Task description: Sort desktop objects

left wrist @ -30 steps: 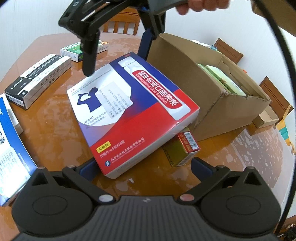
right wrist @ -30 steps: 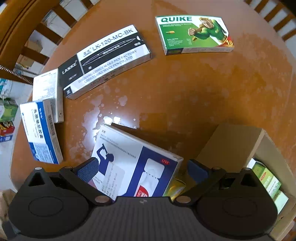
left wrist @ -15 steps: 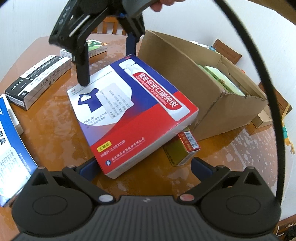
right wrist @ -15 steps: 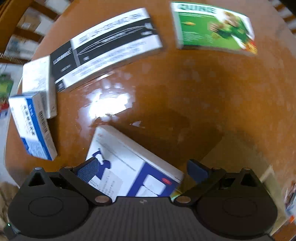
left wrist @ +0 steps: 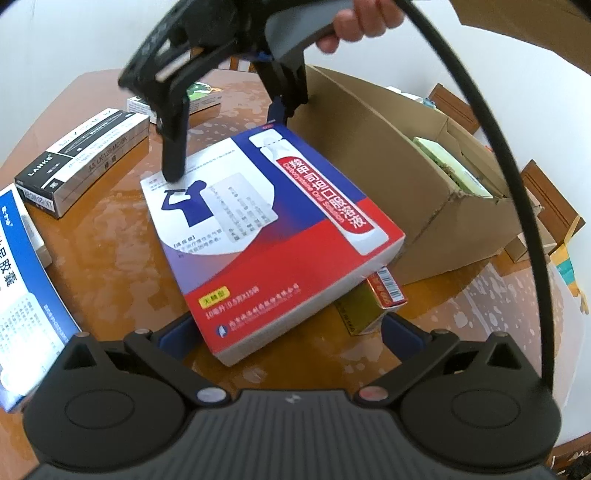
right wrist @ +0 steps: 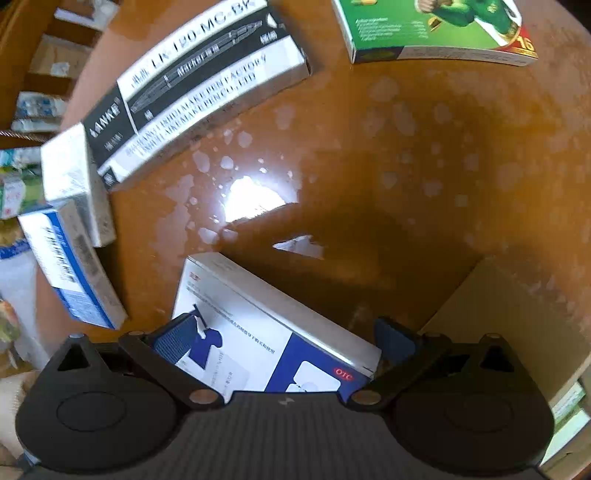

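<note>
A large red, blue and white medicine box [left wrist: 273, 236] lies tilted on the table, its right side propped on a small red-and-gold box [left wrist: 373, 299]. My left gripper [left wrist: 290, 334] is open, with the big box's near corner between its fingers. My right gripper [left wrist: 225, 144], held by a hand, comes down from above onto the box's far end. It is open, one finger at the far left corner and the other by the far right corner. In the right wrist view the big box [right wrist: 266, 332] fills the gap of the right gripper [right wrist: 286, 332].
An open cardboard box [left wrist: 388, 177] with packets inside stands right of the medicine box, also in the right wrist view [right wrist: 498, 314]. A black-and-white pen box [right wrist: 195, 81], a green box [right wrist: 432, 29], a white box [right wrist: 74, 184] and a blue-and-white box [left wrist: 26, 288] lie to the left and beyond.
My right gripper has come down and closer to the far end of the big box, its fingers now straddling it. The left gripper and the box have stayed put.
</note>
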`<action>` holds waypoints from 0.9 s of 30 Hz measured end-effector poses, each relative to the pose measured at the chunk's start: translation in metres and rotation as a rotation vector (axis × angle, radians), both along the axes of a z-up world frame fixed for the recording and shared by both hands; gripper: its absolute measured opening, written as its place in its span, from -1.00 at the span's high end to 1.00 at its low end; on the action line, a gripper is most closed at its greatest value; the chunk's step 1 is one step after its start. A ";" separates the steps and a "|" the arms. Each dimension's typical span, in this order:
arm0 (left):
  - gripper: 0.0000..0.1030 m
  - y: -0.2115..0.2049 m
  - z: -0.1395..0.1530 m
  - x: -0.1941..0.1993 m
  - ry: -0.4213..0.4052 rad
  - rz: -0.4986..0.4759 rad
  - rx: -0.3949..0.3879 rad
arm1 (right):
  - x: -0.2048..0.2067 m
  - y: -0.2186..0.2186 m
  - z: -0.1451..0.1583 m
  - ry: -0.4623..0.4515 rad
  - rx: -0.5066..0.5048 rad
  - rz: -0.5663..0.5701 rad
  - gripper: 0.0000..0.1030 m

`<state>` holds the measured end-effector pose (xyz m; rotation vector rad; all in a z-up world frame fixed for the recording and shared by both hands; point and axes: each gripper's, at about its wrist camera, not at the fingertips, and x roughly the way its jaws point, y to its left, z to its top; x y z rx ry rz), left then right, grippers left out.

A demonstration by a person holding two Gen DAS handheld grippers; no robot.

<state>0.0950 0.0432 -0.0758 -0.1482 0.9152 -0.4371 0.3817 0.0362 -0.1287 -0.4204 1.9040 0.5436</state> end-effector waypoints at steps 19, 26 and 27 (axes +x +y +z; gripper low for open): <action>-0.99 0.005 -0.002 -0.002 0.005 0.007 0.010 | -0.024 -0.034 0.050 0.036 0.198 -0.064 -1.00; -0.99 -0.003 -0.001 0.002 0.002 0.000 0.012 | -0.036 -0.060 0.062 0.055 0.357 -0.185 -1.00; -0.99 -0.003 -0.001 0.002 0.003 -0.001 0.008 | -0.039 -0.063 0.060 0.097 0.402 -0.212 -1.00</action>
